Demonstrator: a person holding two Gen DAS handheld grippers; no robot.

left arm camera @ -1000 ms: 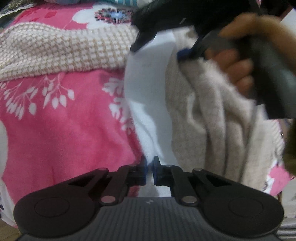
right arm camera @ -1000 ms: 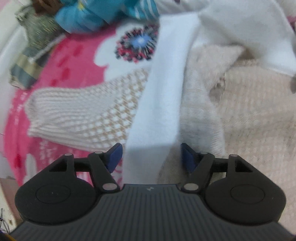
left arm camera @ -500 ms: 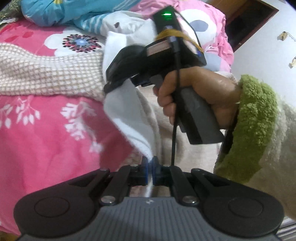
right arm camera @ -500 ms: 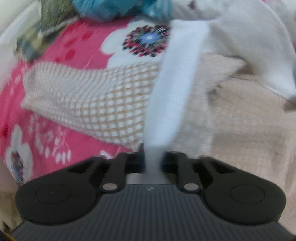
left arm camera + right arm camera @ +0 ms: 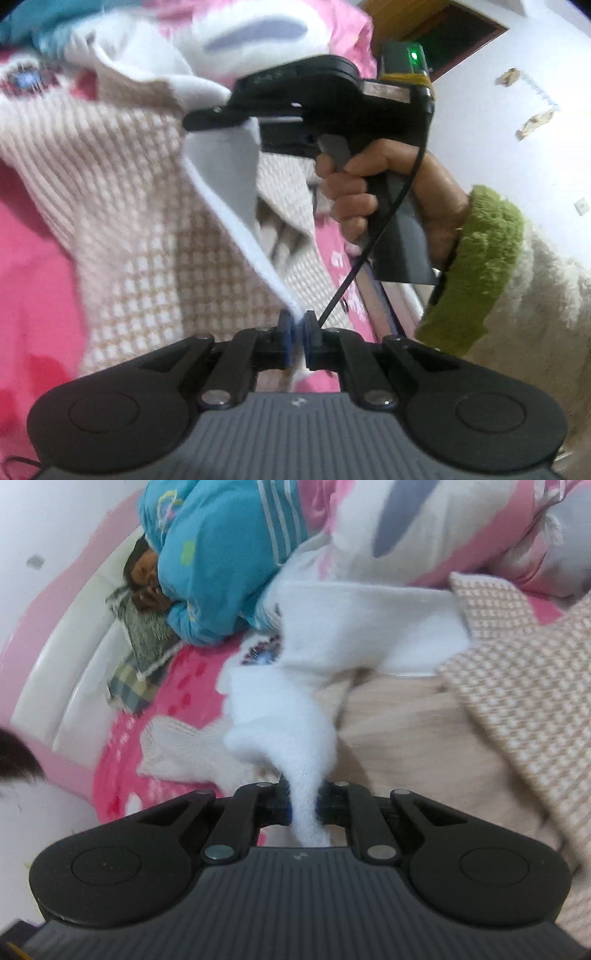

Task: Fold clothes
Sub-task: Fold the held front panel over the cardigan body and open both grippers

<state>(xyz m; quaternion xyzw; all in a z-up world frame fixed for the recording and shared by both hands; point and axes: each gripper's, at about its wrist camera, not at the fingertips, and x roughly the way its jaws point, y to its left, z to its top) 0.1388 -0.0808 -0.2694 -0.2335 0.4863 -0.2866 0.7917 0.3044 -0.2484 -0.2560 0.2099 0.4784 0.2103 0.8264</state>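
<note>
A white fleece garment (image 5: 225, 173) is lifted off the bed and stretched between both grippers. My left gripper (image 5: 296, 326) is shut on its lower edge. My right gripper (image 5: 303, 799) is shut on another bunched part of the white garment (image 5: 291, 731); it also shows in the left wrist view (image 5: 218, 118), up and ahead, clamped on the cloth. A beige checked knit sweater (image 5: 147, 236) lies spread on the bed under the white garment, and shows in the right wrist view (image 5: 517, 686).
The bed has a pink floral blanket (image 5: 33, 266). A blue striped garment (image 5: 218, 554), a pink and white quilt (image 5: 424, 528) and a grey cushion (image 5: 144, 638) lie at the head end by the white headboard (image 5: 62, 672).
Both grippers have lifted the white garment higher and pulled it taut. The right gripper, open one second ago, closed on the cloth. The views swung up toward the head of the bed.
</note>
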